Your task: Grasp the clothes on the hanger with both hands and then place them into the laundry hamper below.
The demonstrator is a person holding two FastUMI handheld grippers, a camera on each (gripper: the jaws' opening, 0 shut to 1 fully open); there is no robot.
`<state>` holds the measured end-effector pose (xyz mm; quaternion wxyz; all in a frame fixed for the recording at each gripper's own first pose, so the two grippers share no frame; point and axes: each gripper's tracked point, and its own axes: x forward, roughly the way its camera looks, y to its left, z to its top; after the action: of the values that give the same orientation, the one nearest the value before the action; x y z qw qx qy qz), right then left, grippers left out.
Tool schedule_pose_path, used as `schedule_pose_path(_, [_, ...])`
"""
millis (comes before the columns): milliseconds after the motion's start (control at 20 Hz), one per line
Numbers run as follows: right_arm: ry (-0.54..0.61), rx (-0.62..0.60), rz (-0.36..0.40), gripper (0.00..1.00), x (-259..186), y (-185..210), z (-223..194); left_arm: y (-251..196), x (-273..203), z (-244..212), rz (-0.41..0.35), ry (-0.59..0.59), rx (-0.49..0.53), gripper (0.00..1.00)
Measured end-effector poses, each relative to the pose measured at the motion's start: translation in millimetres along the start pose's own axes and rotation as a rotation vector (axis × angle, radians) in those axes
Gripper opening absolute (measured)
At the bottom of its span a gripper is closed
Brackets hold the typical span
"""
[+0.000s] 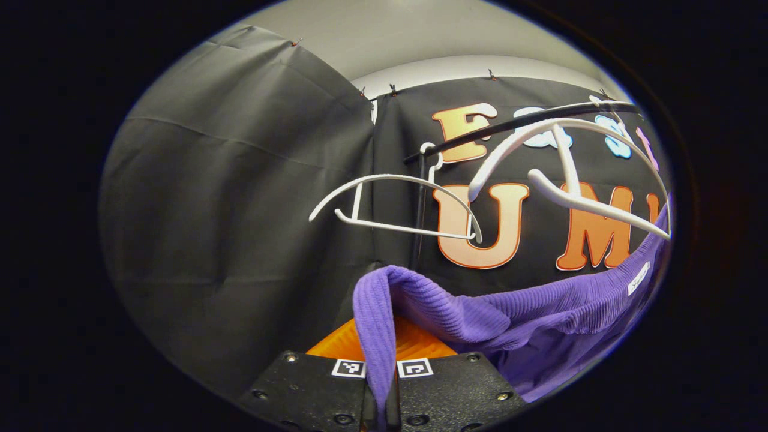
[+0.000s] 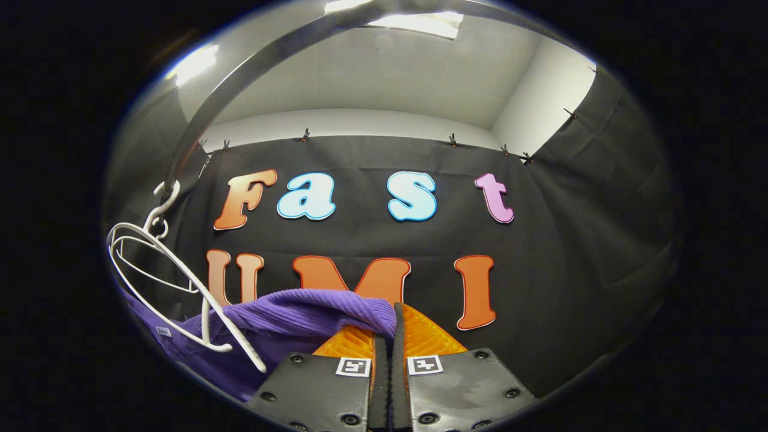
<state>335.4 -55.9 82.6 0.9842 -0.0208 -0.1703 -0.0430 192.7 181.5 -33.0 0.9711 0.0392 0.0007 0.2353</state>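
Note:
A purple ribbed knit garment hangs between the two grippers. In the left gripper view, my left gripper is shut on one end of it; the cloth drapes over the fingers and runs off to the right, below a white hanger. In the right gripper view, my right gripper is shut on the other end of the purple garment, which trails left and down past the white hangers. A small white label shows on the cloth. The hamper is hidden.
White empty hangers hang from a dark rail in front of the black cloth wall. In the right gripper view the rail arcs overhead at the upper left, with the hanger hooks on it.

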Motion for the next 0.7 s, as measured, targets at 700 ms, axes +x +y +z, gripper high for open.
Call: schedule_pose_path(700, [0.224,-0.121,0.067,0.09,-67,-4,-84,-39,-61,-25,-0.124,0.001,0.197,0.07])
